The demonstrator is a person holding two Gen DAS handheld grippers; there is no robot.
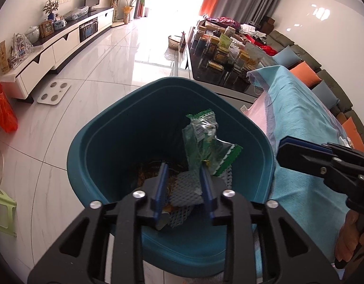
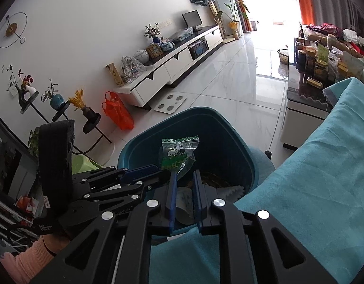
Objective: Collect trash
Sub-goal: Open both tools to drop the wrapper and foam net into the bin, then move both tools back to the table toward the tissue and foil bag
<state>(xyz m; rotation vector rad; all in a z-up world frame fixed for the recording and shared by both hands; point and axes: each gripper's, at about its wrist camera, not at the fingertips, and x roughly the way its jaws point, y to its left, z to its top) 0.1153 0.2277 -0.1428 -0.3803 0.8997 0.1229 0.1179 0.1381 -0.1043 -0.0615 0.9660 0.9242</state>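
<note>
A teal bin stands on the pale tiled floor, hard against the left edge of a table draped in a turquoise cloth, and both grippers reach over its near rim. The left gripper hangs above the bin's mouth with its blue-padded fingers parted; a crumpled green-and-clear snack wrapper stands up just beyond the tips, its lower end touching the right finger only, so nothing is clamped between the pads. In the right wrist view the same wrapper sits over the middle of the bin, past the tips of the right gripper, whose fingers are a narrow gap apart and grasp nothing. Lower in the bin lie white foam netting, a grey cup-like piece and some dark brownish litter (too shadowed to name). The right gripper also shows at the right edge of the left wrist view, over the cloth, with the hand gripping it below. Far left along the wall runs a white cabinet, with a white bathroom scale on the floor before it and an orange plastic bag nearer. Beyond the bin a dark low table is crowded with jars.
</note>
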